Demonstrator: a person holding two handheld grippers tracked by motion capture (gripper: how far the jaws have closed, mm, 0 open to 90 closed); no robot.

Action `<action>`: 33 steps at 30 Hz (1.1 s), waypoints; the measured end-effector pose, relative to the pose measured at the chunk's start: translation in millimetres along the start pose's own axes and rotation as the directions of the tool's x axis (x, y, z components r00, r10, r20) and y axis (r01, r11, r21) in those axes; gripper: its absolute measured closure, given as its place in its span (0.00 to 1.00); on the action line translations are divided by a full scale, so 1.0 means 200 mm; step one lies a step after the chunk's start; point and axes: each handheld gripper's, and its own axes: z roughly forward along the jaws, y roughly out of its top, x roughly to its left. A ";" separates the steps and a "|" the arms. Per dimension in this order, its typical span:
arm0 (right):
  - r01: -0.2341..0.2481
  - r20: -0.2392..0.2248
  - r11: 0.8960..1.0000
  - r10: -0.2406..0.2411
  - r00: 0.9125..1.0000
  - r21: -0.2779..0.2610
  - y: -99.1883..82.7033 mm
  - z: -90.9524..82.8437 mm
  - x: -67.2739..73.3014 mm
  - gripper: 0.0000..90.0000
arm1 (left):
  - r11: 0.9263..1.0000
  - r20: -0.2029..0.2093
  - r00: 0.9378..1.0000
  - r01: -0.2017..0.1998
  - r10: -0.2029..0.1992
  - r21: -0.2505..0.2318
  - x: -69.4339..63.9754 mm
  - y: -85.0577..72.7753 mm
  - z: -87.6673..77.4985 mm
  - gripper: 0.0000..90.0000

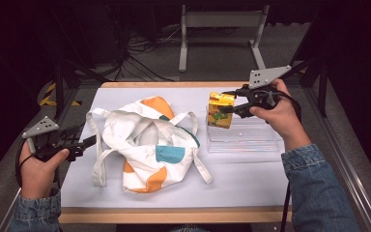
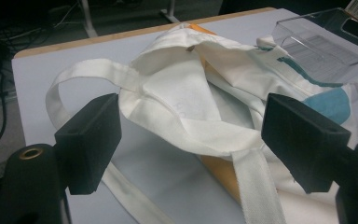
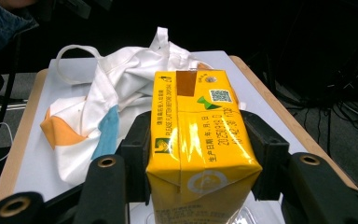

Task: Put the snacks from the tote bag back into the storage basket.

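Note:
A yellow drink carton (image 1: 220, 110) hangs upright over the left end of a clear plastic tray (image 1: 251, 142), with my right gripper (image 1: 228, 101) shut on it. In the right gripper view the two black jaws press on both sides of the carton (image 3: 198, 140). A white cloth tote bag (image 1: 149, 142) with orange and teal patches lies crumpled in the middle of the table. My left gripper (image 1: 91, 141) stands open at the bag's left edge, by its handle loop. In the left gripper view the bag (image 2: 200, 93) and its straps lie beyond the spread jaws, with nothing held.
The white table top (image 1: 241, 186) has a wooden edge all round. The clear tray (image 2: 326, 42) stands to the right of the bag. Cables and a metal stand's legs (image 1: 222, 29) lie on the dark floor behind the table.

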 end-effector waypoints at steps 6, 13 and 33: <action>-0.002 0.015 1.000 0.003 1.000 -0.007 -0.07 -0.02 -0.03 0.56 | 1.000 0.005 1.000 -0.002 0.002 0.003 0.00 0.00 0.01 0.23; 0.003 0.034 1.000 -0.003 0.999 -0.012 -0.16 -0.01 -0.05 0.56 | 1.000 0.010 1.000 -0.006 0.006 0.006 0.00 0.01 0.02 0.23; 0.024 -0.008 0.998 -0.024 1.000 0.053 -0.32 0.06 -0.07 0.56 | 1.000 0.006 1.000 -0.002 0.002 0.006 0.00 0.01 0.02 0.23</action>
